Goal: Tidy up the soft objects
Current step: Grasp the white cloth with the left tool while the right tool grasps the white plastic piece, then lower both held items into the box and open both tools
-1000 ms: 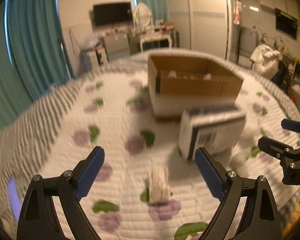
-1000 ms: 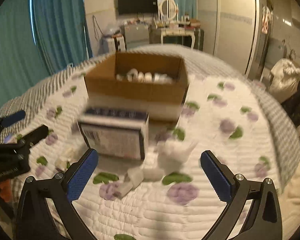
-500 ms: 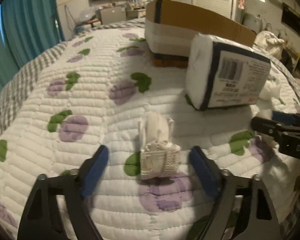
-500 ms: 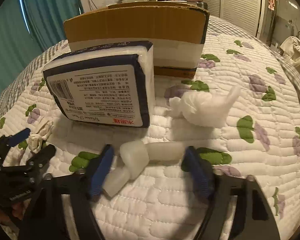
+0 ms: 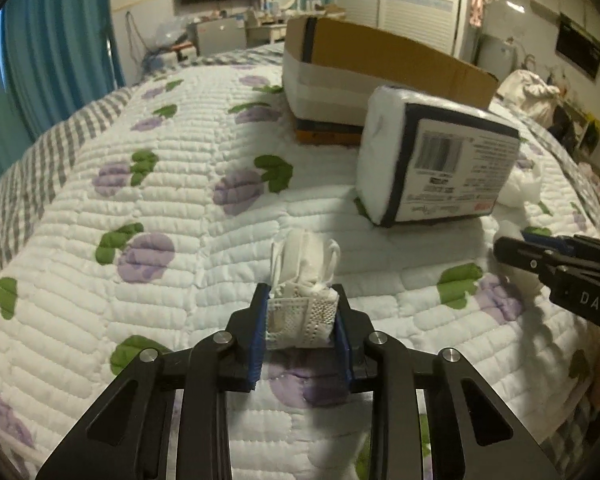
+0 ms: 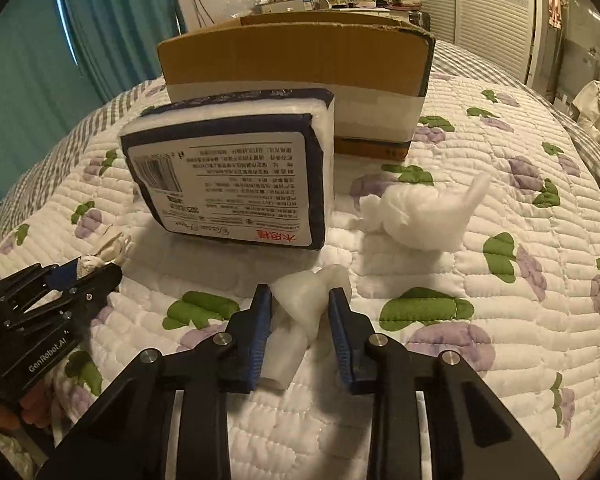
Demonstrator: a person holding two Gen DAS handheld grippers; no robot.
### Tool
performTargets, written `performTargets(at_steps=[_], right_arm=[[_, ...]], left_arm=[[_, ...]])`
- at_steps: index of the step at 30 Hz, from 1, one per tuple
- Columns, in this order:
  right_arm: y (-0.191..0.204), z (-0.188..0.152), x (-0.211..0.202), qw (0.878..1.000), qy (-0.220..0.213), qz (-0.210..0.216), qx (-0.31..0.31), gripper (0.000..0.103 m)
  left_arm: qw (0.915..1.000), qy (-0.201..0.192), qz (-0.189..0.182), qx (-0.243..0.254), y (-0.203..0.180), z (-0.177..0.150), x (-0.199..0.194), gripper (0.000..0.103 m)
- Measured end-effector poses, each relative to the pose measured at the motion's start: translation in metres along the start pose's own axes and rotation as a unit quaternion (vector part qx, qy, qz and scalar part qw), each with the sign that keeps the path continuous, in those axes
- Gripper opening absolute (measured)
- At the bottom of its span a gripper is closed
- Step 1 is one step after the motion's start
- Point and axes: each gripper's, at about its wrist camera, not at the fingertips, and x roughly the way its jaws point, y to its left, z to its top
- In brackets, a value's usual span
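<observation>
— Left gripper [image 5: 300,316] first: we've just closed its jaws on the lacy cloth [image 5: 302,312], so the pads pinch it from both sides while it lies on the quilt [image 5: 160,184], in front of the pack [image 5: 440,164] and off to its left.

— And our right gripper [image 6: 298,312]? Its jaws have just been closing too.

— Clamped on the foam roll [image 6: 300,320], directly in front of the pack, also resting on the quilt.

— So how far along are we?

— Early, we'd judge. Both pieces are gripped but neither is lifted. The box [image 6: 296,64] stands right behind the pack; from here we can't see what's inside.

— What's left?

— Presumably carrying these two over the pack into the box. The crumpled wad [image 6: 424,216], to the pack's right, hasn't been touched, and the pack itself may need putting away as well.
</observation>
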Motion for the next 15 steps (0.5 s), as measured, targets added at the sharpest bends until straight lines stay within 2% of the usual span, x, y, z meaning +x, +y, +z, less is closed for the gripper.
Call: performTargets(at_steps=[7, 15], right_arm=[[0.003, 0.001, -0.027, 1.0, -0.022, 0.011, 0.0, 0.029], [0.018, 0.01, -0.084, 0.997, -0.073, 0.028, -0.016, 0.028]], left_arm=[[0.9997, -0.026, -0.001, 0.001, -0.009, 0.012, -0.033, 0.028], [0.9971, -0.072, -0.009, 0.024, -0.035, 0.036, -0.083, 0.028]])
